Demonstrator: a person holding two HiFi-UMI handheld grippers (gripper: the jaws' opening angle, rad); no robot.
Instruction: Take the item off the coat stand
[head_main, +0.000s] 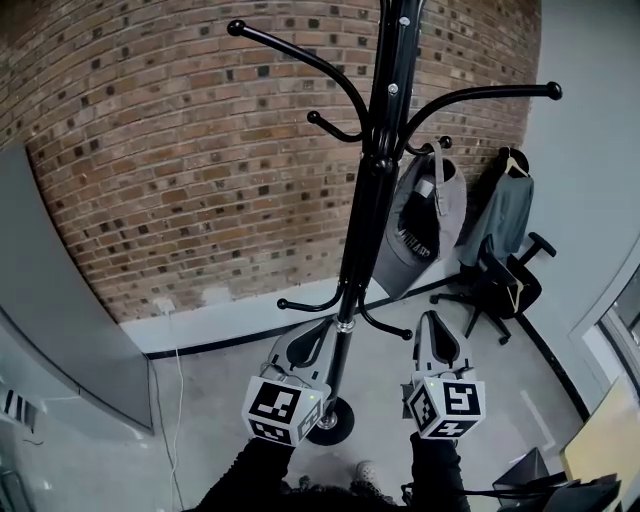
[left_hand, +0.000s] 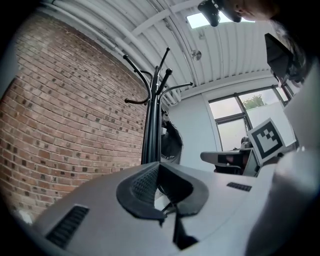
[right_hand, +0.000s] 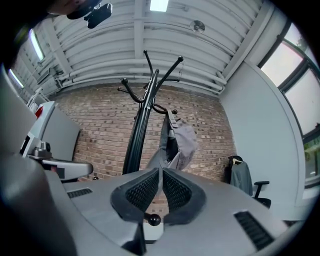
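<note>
We see the bag (head_main: 425, 215) hanging long-axis down from a hook (head_main: 430, 148), up and beyond our right gripper (head_main: 432, 320), the nearer one. Its jaws and those of the left gripper (head_main: 318, 330) are together, empty.

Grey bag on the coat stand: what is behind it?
The grey bag hangs from a hook of the coat stand; behind it is the brick wall. The bag covers that stretch of wall, and its inside does not show.
</note>
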